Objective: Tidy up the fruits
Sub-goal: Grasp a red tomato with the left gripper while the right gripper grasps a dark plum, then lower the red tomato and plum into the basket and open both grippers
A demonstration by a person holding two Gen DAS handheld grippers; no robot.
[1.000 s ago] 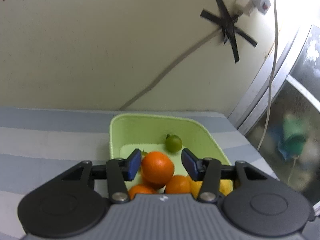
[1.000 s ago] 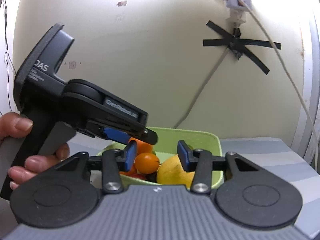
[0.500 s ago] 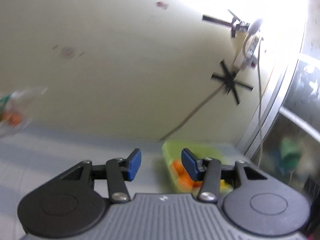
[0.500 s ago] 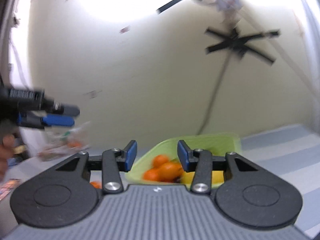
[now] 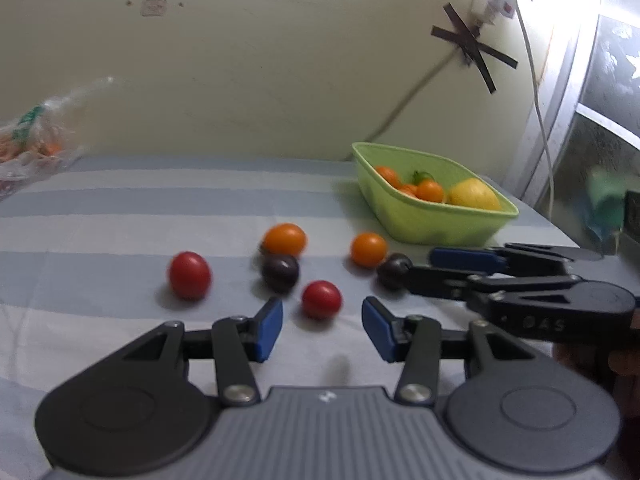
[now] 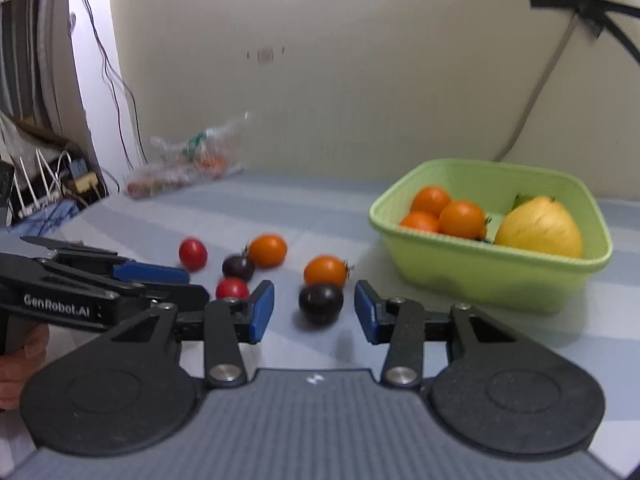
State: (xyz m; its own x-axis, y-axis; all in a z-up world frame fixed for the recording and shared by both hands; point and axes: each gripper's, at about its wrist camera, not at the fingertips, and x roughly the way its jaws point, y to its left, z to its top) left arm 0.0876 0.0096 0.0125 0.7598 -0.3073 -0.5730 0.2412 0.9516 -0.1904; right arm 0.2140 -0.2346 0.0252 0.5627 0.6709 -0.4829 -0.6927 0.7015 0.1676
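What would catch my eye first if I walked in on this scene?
Probably the six small round fruits loose on the striped tablecloth: two red, two orange, two dark purple. To their right stands a green basket that holds oranges and one big yellow fruit. Two open grippers point at the loose fruit: the left gripper at a red one, the right gripper at a dark purple one.

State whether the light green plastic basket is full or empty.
Partly full: the light green plastic basket holds several small orange fruits and one large yellow fruit, with bare floor showing.
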